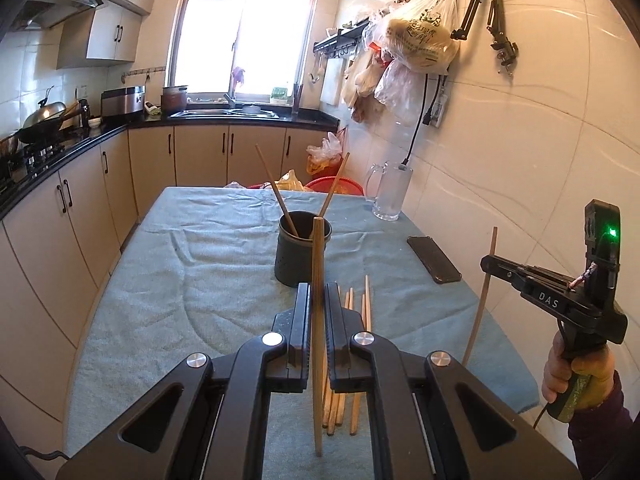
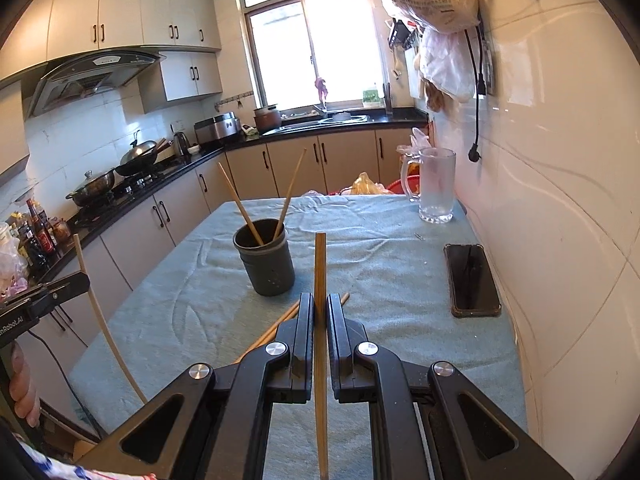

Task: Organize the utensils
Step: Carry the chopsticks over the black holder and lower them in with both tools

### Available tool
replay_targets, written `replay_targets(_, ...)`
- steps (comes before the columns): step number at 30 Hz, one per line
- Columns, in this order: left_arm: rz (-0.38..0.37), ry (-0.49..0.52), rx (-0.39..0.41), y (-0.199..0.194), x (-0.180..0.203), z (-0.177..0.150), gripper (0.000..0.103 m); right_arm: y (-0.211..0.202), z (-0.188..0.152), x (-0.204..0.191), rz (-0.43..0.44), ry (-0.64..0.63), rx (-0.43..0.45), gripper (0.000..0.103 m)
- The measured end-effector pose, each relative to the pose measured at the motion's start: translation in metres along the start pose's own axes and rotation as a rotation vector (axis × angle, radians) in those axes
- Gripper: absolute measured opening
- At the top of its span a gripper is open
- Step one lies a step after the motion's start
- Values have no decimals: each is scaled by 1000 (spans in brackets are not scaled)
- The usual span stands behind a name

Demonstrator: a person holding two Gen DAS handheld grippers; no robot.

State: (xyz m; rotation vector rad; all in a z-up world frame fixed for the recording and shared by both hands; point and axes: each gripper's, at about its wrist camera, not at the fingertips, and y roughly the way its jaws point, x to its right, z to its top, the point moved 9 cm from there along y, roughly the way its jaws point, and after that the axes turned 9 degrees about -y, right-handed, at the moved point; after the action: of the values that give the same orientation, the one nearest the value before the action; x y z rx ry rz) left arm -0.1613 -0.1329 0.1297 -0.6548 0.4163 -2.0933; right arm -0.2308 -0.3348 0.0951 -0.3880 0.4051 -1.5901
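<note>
A dark utensil cup point(image 1: 302, 254) stands mid-table on the teal cloth with two wooden chopsticks point(image 1: 276, 196) leaning in it; it also shows in the right wrist view point(image 2: 266, 258). My left gripper point(image 1: 317, 300) is shut on an upright wooden chopstick point(image 1: 318, 264), held above the table just in front of the cup. My right gripper point(image 2: 320, 312) is shut on another upright chopstick point(image 2: 320, 272), right of the cup. Several loose chopsticks point(image 1: 360, 312) lie on the cloth below the left gripper, and also show in the right wrist view point(image 2: 280, 322).
A black phone point(image 2: 472, 280) lies near the right wall. A glass mug point(image 2: 434, 186) stands at the table's far right corner. The tiled wall runs along the right edge. Cabinets and a stove counter point(image 2: 132, 196) line the left side.
</note>
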Motion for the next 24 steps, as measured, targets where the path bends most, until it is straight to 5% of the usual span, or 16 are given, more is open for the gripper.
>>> replay_targets(10, -16, -49, 22, 6, -4, 19, 6, 2, 19, -2, 10, -8, 37, 7)
replay_targets(24, -20, -41, 177, 22, 7, 122, 6, 17, 112, -9, 48, -12, 162, 7)
